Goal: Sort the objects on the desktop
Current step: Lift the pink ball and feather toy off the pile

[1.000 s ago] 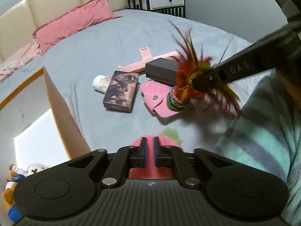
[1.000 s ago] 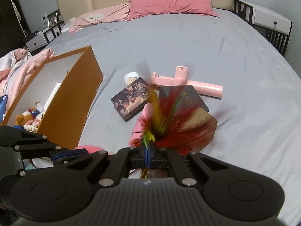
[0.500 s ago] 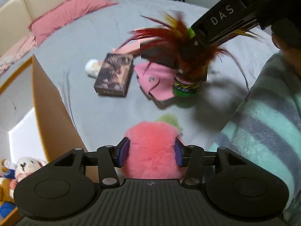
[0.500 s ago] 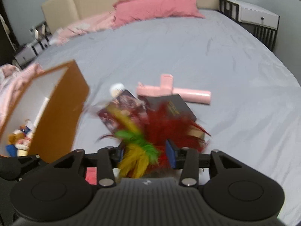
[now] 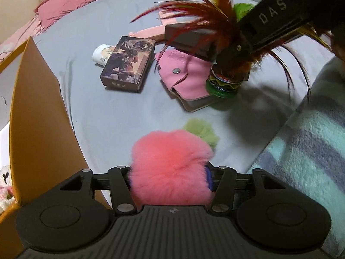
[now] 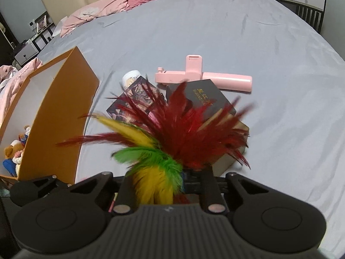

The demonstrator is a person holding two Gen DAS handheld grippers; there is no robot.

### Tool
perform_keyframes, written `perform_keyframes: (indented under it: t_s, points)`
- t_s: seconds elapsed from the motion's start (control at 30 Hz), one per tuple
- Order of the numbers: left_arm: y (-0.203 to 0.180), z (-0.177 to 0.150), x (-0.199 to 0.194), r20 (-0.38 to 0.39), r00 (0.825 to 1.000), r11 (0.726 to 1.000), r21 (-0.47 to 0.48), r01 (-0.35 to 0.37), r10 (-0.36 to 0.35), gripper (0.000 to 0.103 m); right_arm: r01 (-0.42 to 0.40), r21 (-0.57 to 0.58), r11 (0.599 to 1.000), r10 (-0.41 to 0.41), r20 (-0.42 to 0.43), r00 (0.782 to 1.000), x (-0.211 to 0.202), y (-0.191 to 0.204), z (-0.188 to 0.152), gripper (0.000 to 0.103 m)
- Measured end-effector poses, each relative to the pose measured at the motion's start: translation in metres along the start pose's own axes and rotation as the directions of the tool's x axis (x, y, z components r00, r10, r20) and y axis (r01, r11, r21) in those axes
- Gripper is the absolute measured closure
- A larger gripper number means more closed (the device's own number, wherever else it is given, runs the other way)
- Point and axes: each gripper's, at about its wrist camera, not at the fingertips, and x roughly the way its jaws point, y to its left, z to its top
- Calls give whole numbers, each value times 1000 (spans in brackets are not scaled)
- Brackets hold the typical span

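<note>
A pink fluffy toy [image 5: 170, 161] with a light green tuft [image 5: 200, 129] lies on the grey bed sheet, between the spread jaws of my left gripper [image 5: 169, 177]. The fur fills the gap, and the pads do not visibly squeeze it. A feather shuttlecock [image 5: 215, 21] of red, yellow and green feathers stands on its green disc base [image 5: 224, 84], on the pink wallet [image 5: 185, 75]. My right gripper [image 5: 234, 49] comes down on it from the upper right. Its jaws are closing on the feather bundle [image 6: 189, 125], which hides its fingertips in the right wrist view [image 6: 166, 179].
An open orange box [image 5: 36, 118] with stuffed toys [image 6: 15, 153] stands at the left. A picture card box [image 5: 127, 62], a white tube [image 5: 101, 54], a black box [image 6: 207, 99] and a pink selfie stick [image 6: 202, 79] lie beyond. A striped sleeve [image 5: 301, 151] is at the right.
My left gripper opened and sank around the pink fluffy toy. My right gripper let go of the feathers, dropped lower, and is closing near the shuttlecock's base.
</note>
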Motion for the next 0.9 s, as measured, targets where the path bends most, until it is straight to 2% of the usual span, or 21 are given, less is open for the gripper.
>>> perform_keyframes:
  t_s: [0.2, 0.3, 0.47, 0.67, 0.9]
  points:
    - [4, -1, -15, 37, 999, 999, -35, 9, -8, 54, -12, -4, 1000, 13, 37, 999, -5, 0, -1, 89]
    - [6, -2, -33, 68, 998, 999, -51, 11, -7, 65, -13, -24, 1000, 14, 70, 997, -13, 3, -4, 90]
    - [18, -1, -65, 125, 990, 990, -117, 75, -60, 80, -24, -42, 999, 30, 134, 991, -31, 9, -7, 90]
    - [24, -5, -81, 171, 984, 989, -131, 69, -46, 85, -19, -38, 999, 25, 163, 986, -45, 15, -7, 90]
    - [41, -12, -126, 285, 957, 975, -186, 117, -60, 87, -51, -58, 997, 61, 193, 979, -70, 32, -9, 90]
